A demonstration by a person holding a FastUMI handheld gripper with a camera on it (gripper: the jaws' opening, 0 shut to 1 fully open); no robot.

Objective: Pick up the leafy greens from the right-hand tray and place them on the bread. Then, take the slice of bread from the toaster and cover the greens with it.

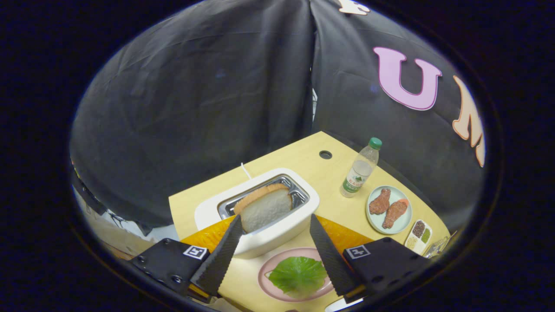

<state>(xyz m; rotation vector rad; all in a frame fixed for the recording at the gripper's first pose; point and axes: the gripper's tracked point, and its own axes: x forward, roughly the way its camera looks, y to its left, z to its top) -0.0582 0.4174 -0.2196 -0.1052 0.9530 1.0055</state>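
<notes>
One toaster (277,229) on the tabletop (303,151), white body, metal slot on top. One slice of bread (265,208) stands upright in the slot, top half sticking out, crust along its upper edge. One pink plate (265,274) sits just in front of the toaster, with one green leaf (298,274) lying flat on it — whatever is under the leaf is hidden, can't tell. An orange mat (342,236) lies under the toaster, showing on both sides of it.

To the right of the toaster: one clear water bottle (360,169) with a green cap, upright, standing apart from the toaster. Just beside the bottle, one pale blue plate (405,223) carrying two brown chicken pieces (388,208), side by side. Next to that plate, one small white tray (415,250) with divided compartments holding dark and green bits — too small to identify. One round hole (325,154) in the tabletop beyond the toaster. A thin white cord (246,170) runs off behind the toaster.

Gripper (275,223): open wide, holding nothing. The left finger (219,258) tip is at the lower left edge of the bread slice, touching or just short of it — can't tell which. The right finger (329,255) tip is at the toaster's right end, apart from the bread. The slice sits between the two tips, nearer the left one. The pink plate and leaf sit below, between the fingers.
</notes>
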